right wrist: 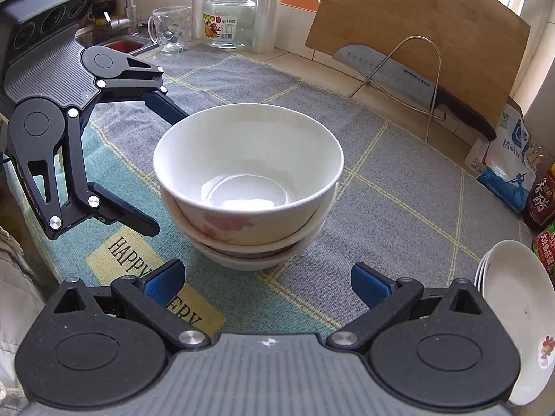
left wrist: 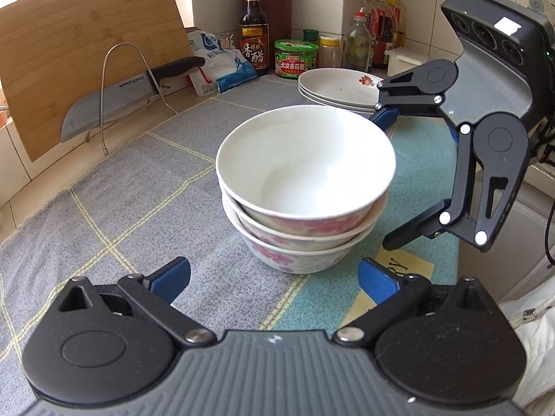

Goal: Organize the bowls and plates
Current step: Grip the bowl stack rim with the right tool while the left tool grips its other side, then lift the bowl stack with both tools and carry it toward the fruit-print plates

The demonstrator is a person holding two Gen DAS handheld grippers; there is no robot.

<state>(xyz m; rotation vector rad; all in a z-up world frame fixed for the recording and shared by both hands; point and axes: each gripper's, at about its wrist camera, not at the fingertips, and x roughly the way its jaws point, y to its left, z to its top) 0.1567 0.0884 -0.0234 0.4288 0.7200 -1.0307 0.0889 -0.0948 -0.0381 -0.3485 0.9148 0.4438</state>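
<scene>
white pink-flowered bowls (left wrist: 305,187), grey checked mat (left wrist: 138,187)

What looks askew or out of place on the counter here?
Only the top bowl in the bowl stack: it sits tilted and off-centre rather than nested flat. The plate stack looks tidy; nothing spilled or visibly broken.

Kitchen counter: we hold both grippers around a stack of bowls (left wrist: 305,187) on the mat (left wrist: 121,215).

Ahead of our left gripper (left wrist: 274,279) stands the stack, with the stack of plates (left wrist: 338,90) behind it and our right gripper (left wrist: 385,178) to its right. The cutting board (left wrist: 86,62) leans far left, the knife (left wrist: 131,93) in the wire rack (left wrist: 125,86) before it. Bottles and jars (left wrist: 295,57) line the wall behind.
</scene>
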